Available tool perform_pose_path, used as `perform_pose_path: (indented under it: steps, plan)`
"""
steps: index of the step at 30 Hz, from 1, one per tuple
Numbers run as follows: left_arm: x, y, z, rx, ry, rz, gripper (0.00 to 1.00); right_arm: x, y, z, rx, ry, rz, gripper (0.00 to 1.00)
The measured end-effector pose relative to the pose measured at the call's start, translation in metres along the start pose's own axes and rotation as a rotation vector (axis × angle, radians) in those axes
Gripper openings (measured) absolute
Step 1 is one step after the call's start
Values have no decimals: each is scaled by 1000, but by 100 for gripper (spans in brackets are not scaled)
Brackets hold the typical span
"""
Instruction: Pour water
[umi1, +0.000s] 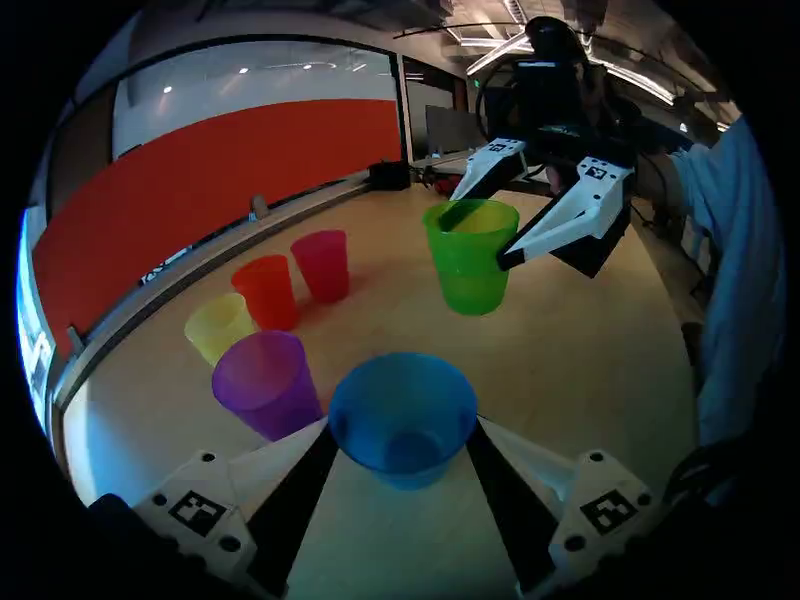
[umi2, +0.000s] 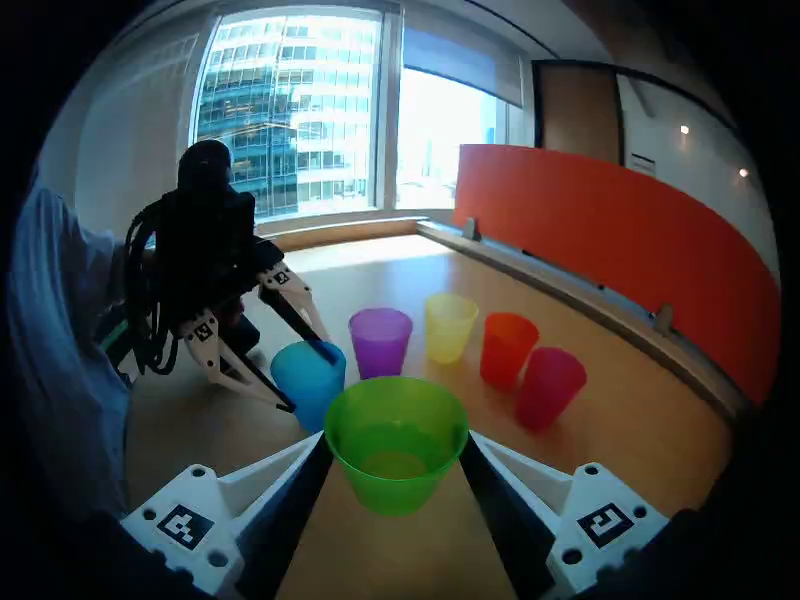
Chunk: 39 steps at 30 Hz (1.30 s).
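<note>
The left gripper is clamping a translucent blue plastic cup upright between both fingers, low in the foreground over the pale wooden table. Farther off, the right gripper is gripping a translucent green plastic cup, also upright. Toward the view's left, a purple plastic cup, a yellow plastic cup, an orange plastic cup and a pink plastic cup are standing close together in a loose row, before a long orange wall panel.

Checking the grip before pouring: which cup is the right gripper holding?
The green cup, pinched in the right gripper. The blue cup is in the left gripper; purple, yellow, orange and red stand free.
</note>
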<state>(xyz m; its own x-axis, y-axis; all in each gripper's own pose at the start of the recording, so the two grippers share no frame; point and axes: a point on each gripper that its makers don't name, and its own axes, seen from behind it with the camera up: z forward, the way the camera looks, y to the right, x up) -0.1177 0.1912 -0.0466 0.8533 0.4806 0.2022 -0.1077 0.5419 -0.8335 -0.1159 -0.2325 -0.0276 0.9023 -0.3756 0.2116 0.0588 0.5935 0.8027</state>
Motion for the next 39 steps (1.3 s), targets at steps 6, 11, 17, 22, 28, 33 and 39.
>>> perform_pose_path:
  steps: [6, 11, 17, 22, 28, 33, 39]
  plan:
    - [-5, -1, 0, 16, -27, 13, 93, -8, -1, 3, -3, -11, 2, 91]
    - [-11, -3, -3, 27, -43, 1, 93, -15, -1, 7, -5, -19, 1, 91]
    - [-14, -3, -10, 32, -52, -7, 93, -24, -3, 13, -3, -30, 5, 91]
    - [-19, -2, -17, 32, -71, -7, 93, -32, -6, 18, 5, -44, 2, 91]
    - [-24, -1, -24, 37, -83, -5, 93, -40, -9, 23, 14, -60, -5, 91]
    - [-26, -1, -30, 43, -89, -11, 93, -43, -9, 25, 13, -66, -8, 91]
    - [-26, -2, -33, 47, -88, -20, 93, -45, -9, 26, 12, -68, -9, 91]
